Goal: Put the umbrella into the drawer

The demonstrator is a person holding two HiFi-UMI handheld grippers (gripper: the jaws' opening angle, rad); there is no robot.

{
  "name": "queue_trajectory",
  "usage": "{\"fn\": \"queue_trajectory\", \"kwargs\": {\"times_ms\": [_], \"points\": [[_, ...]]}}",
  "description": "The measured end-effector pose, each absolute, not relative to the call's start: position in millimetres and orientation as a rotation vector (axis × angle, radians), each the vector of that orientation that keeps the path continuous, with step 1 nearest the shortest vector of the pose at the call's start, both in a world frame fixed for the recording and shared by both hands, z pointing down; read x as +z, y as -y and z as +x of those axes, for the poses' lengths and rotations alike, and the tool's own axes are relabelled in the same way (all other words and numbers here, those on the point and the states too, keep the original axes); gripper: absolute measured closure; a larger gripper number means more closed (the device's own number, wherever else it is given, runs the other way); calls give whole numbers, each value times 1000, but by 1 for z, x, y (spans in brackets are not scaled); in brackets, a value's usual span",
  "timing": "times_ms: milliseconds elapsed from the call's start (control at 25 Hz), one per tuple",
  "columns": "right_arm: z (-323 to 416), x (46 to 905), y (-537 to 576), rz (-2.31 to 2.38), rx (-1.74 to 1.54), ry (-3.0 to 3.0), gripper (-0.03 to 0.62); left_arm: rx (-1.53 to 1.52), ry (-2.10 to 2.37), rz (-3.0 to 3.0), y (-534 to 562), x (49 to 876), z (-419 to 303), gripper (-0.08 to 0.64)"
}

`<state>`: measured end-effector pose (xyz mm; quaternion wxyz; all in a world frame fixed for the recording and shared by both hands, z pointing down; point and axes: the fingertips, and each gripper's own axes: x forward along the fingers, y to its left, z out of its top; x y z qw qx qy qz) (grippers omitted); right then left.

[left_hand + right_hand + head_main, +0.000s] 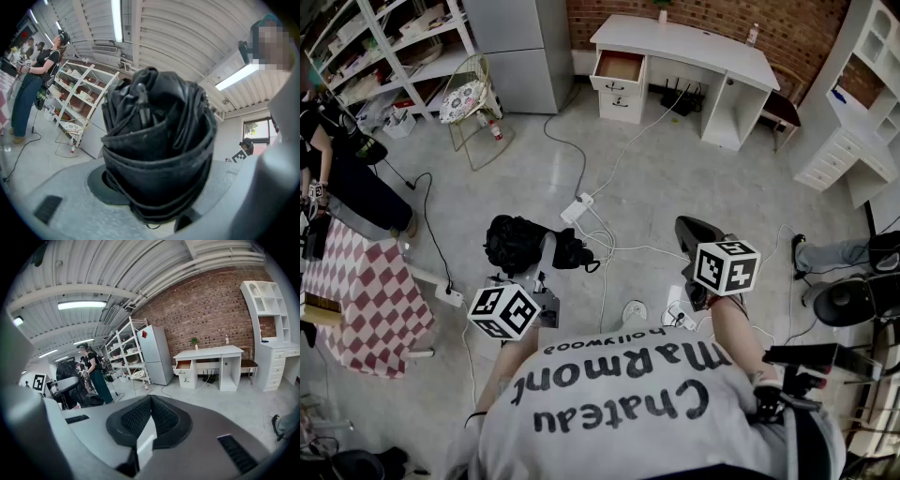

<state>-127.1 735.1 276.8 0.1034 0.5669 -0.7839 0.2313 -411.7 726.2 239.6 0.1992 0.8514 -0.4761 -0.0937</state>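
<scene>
Left tongs (154,190) clamp umbrella (154,140); cables (609,246) sprawl before distant open drawer (620,67).

We see the left tongs (164,199) clamped on a folded black umbrella (157,140), with white shelves (79,101) behind at left.

The bare concrete floor (675,178) carries a white desk (694,42) at twelve o'clock, its left drawer (620,66) pulled open, with a grey cabinet (520,52) and a wire chair (473,103) round at eleven. A white power strip (577,207) lies near the middle among loose cables (605,239). A table under a red checked cloth (366,291) stands at nine.
</scene>
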Motion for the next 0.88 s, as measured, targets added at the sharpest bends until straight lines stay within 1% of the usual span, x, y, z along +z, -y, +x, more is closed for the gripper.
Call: {"fn": "queue_trajectory", "kwargs": {"times_ms": [400, 880], "points": [[-119, 302, -710, 1659, 738, 2281, 580, -228, 1330, 2347, -699, 258, -406, 296], [-61, 309, -638, 1715, 817, 2284, 580, -213, 1296, 2351, -617, 264, -358, 296]]}}
